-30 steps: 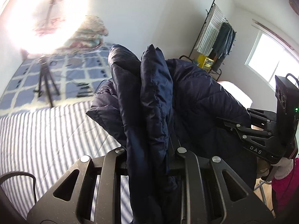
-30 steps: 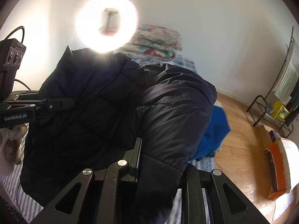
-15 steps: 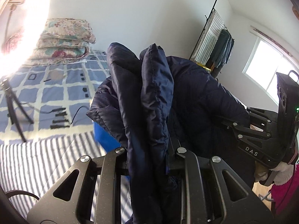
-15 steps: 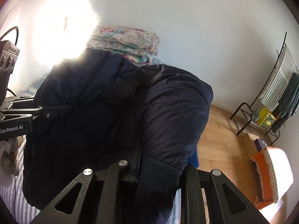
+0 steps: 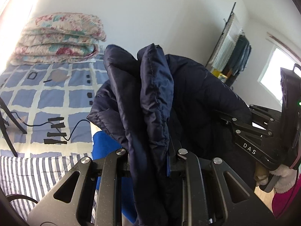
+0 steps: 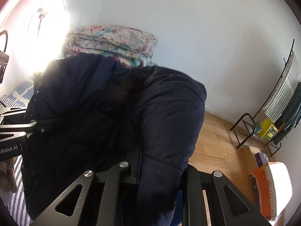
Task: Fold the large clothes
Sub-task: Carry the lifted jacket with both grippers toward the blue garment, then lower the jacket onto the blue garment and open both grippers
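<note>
navy quilted puffer jacket [image 5: 197,94] held up in the air above the bed [image 5: 33,173], bunched between the two tools rather than laid flat. left claw [image 5: 150,162]: fingers pinched on a thick gathered fold of the jacket, which stands up out of the grip. right claw [image 6: 160,171]: clamped on another padded section, apparently a sleeve or side panel, though which part cannot be told. judged progress: early to middle; the garment is lifted and gathered, but no finished flat fold shows, and laying it down, squaring it and making the last folds appear left to do. a blue item [image 5: 105,146] lies on the bed below; folded floral quilts [image 5: 56,37] sit against the wall. legible writing: "das" on the right tool's body [image 5: 249,148] in the left wrist view; "robot.ai", its start cut off by the frame edge, on the left tool's body [image 6: 8,148] in the right wrist view.
</note>
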A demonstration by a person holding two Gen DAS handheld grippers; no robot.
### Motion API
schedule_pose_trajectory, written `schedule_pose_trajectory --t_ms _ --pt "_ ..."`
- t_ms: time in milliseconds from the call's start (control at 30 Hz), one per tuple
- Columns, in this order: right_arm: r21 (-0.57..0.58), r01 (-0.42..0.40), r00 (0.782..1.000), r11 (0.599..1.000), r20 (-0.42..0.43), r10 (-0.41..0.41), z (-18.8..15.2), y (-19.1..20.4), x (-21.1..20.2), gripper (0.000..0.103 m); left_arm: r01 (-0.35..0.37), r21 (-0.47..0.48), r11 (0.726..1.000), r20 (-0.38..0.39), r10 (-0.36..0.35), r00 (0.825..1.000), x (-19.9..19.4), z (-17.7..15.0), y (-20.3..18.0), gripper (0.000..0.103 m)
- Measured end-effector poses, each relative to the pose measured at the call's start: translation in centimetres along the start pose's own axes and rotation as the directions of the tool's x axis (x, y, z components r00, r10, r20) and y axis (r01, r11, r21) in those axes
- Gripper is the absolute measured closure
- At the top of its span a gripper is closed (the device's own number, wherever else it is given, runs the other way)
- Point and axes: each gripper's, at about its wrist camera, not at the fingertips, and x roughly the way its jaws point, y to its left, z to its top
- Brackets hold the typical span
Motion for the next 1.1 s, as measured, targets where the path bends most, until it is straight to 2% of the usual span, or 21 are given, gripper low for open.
schedule_pose_trajectory --t_ms 133,233,300,333,367,400,467,533,633,933,1100 --pt "0.019 -0.006 1.0 1.0 -0.031 0.006 -0.6 -0.3 2.9 0.085 -0.051 0.015 0.999 -0.012 0.051 0.999 1.3 -1.1 0.6 0.084" --pt "0.027 0.004 0.998 1.0 -0.064 -0.002 -1.1 -1.1 3.9 0.081 -0.074 0.014 0.997 -0.022 0.074 0.997 2.1 -1.5 1.2 0.084" --pt "0.044 0.012 0.995 0.999 -0.095 -0.007 -1.5 -2.1 4.5 0.073 -0.084 0.009 0.996 -0.034 0.084 0.996 2.5 -1.6 1.7 0.083" --pt "0.054 0.016 0.994 0.998 -0.105 -0.01 -1.8 -2.5 4.5 0.07 -0.097 0.013 0.995 -0.04 0.097 0.994 2.7 -1.7 1.8 0.08" --pt "0.055 0.038 0.993 0.998 -0.111 -0.031 -2.0 -2.9 4.6 0.062 -0.11 0.019 0.994 -0.043 0.111 0.993 2.7 -1.8 1.7 0.077" --pt "0.046 0.068 0.992 0.997 -0.113 -0.063 -2.3 -3.0 4.5 0.052 -0.131 0.035 0.991 -0.052 0.133 0.99 2.9 -1.9 1.7 0.075" --pt "0.021 0.167 0.979 0.986 -0.119 -0.163 -2.9 -3.2 4.4 0.042 -0.168 0.059 0.984 -0.057 0.171 0.984 3.1 -2.0 1.6 0.069" --pt "0.052 0.199 0.974 0.979 -0.123 -0.192 -3.2 -3.9 4.0 0.041 -0.194 0.06 0.979 -0.063 0.198 0.978 3.2 -2.1 1.6 0.058" --pt "0.14 0.139 0.987 0.98 -0.1 -0.126 -4.0 -5.1 2.6 0.041 -0.221 0.056 0.974 -0.049 0.224 0.973 2.7 -2.3 1.8 0.053" --pt "0.194 0.108 0.992 0.975 -0.09 -0.092 -6.5 -5.4 -0.5 0.041 -0.234 0.061 0.97 -0.028 0.237 0.971 0.0 -2.7 1.9 0.052" --pt "0.211 0.107 0.993 0.972 -0.074 -0.093 -6.8 -4.8 -3.4 0.041 -0.223 0.082 0.971 0.017 0.223 0.975 -3.9 -3.2 0.8 0.052"
